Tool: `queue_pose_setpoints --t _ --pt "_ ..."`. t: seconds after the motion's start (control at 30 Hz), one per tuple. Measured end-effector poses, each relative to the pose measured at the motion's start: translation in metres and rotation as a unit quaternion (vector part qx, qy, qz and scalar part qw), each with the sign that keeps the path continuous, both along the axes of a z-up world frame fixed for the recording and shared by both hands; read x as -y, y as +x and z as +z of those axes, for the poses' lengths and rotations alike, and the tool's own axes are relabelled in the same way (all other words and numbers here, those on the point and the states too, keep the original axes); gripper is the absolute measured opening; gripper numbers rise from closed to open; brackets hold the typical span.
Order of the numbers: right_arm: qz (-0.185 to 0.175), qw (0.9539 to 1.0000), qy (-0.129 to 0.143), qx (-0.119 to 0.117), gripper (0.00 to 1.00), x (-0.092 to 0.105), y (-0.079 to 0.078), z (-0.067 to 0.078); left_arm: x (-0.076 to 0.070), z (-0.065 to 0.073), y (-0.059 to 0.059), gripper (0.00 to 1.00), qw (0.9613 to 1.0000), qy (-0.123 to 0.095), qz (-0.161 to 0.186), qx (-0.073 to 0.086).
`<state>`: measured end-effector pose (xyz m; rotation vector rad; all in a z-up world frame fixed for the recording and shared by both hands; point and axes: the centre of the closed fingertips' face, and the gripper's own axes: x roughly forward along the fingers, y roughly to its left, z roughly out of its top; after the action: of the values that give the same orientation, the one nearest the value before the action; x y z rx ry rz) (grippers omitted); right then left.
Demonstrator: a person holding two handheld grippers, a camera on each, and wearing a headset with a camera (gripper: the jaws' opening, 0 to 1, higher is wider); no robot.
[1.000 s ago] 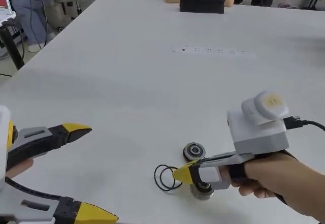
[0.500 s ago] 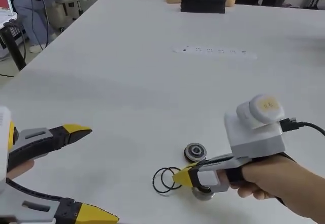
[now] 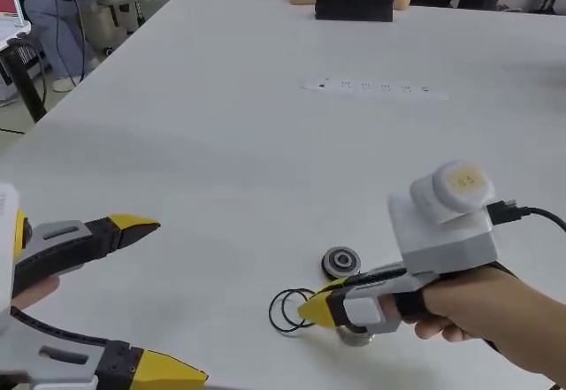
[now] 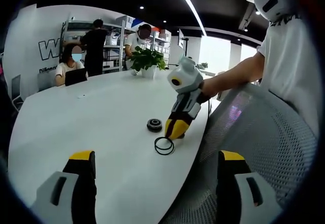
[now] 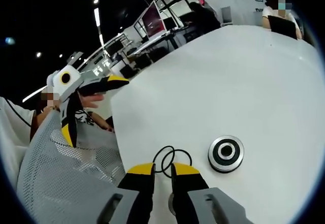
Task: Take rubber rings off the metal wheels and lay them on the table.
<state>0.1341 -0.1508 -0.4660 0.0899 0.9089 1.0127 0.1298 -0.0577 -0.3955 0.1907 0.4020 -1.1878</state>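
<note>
Your right gripper [image 3: 311,309]: jaws nearly together, cannot tell if pinching anything. 2 rubber rings [image 3: 289,309] lie on the worktop [image 3: 265,160] just off its tip, leftward. 1 metal wheel [image 3: 355,335] sits beneath it, a second wheel [image 3: 340,262] just beyond. Left gripper [image 3: 150,300] gapes empty, farther off.

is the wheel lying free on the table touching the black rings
Apart. The right gripper view shows a strip of bare table between the wheel and the rings.
</note>
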Motion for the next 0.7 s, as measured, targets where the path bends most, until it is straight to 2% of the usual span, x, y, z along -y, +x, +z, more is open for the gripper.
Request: queue_pose_setpoints --t 0.13,0.23,0.5,0.7 --pt "0.019 0.9998 -0.003 0.010 0.12 -0.0044 -0.0042 0.0020 -0.0014 -0.0004 0.0005 0.99 1.0000 0.003 0.002 0.001" --pt "0.033 0.9987 -0.025 0.031 0.14 -0.0027 -0.0034 -0.0008 -0.0017 0.0010 0.0008 0.99 1.0000 0.000 0.004 0.001" --pt "0.043 0.9966 -0.044 0.055 0.20 0.0011 0.0001 -0.0020 -0.0022 0.0008 0.0010 0.99 1.0000 0.002 0.006 0.002" --pt "0.035 0.9968 -0.035 0.062 0.20 0.0040 0.0052 0.0054 -0.0020 0.0011 0.0012 0.99 1.0000 0.003 0.005 0.002"
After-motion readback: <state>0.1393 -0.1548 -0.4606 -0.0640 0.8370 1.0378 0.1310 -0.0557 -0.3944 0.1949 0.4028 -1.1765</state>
